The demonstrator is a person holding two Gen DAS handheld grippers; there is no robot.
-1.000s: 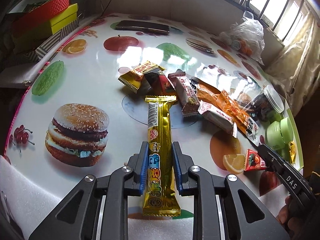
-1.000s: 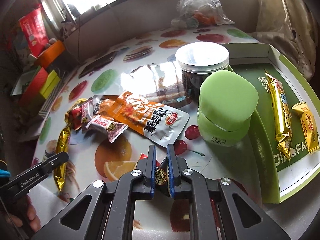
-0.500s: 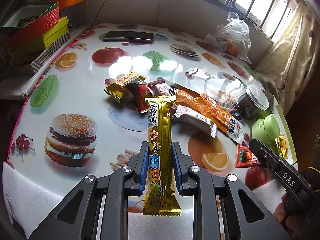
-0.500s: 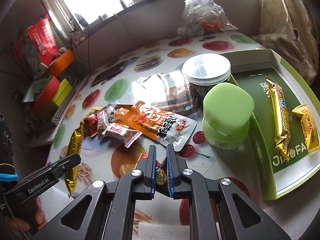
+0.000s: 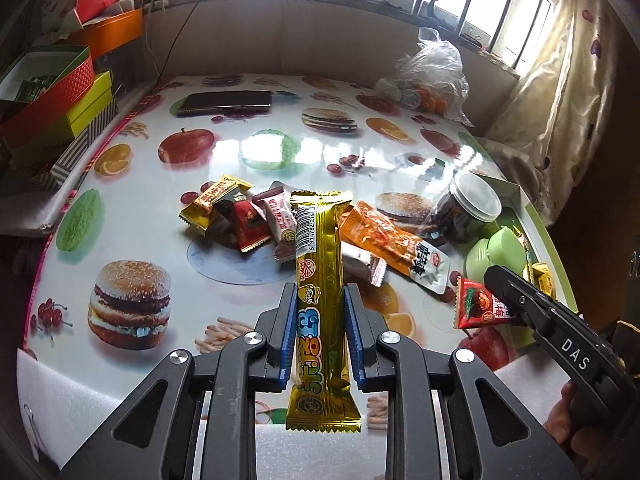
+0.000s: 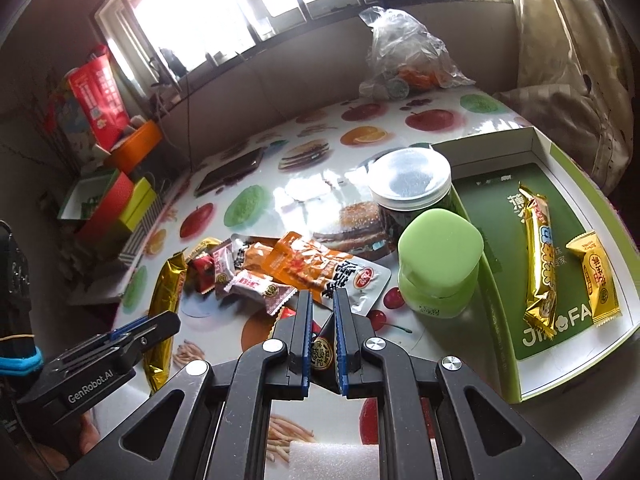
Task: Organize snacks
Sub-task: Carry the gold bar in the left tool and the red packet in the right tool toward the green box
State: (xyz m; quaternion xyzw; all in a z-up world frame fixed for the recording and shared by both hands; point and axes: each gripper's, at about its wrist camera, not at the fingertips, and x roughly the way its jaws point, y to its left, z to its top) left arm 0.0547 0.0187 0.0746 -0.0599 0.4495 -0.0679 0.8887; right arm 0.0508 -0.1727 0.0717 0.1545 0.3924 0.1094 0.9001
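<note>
Left gripper (image 5: pixel 321 312) clamped on the gold snack bar (image 5: pixel 320 264); the bar runs lengthwise between the pads, its ends sticking out past the tips and behind them. Right gripper (image 6: pixel 322 312) pinched tight on a small red packet (image 5: pixel 478 307). Snack pile (image 5: pixel 256 216) on the table ahead of the left tips. Green tray (image 6: pixel 500 304) right of the right gripper, holding another gold bar (image 6: pixel 540 256) and a yellow packet (image 6: pixel 596 276).

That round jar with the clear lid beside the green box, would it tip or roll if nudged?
The jar stands upright and looks squat, so tipping seems unlikely. The glossy tablecloth might let it slide. Knocked onto its round side, it would probably roll.
</note>
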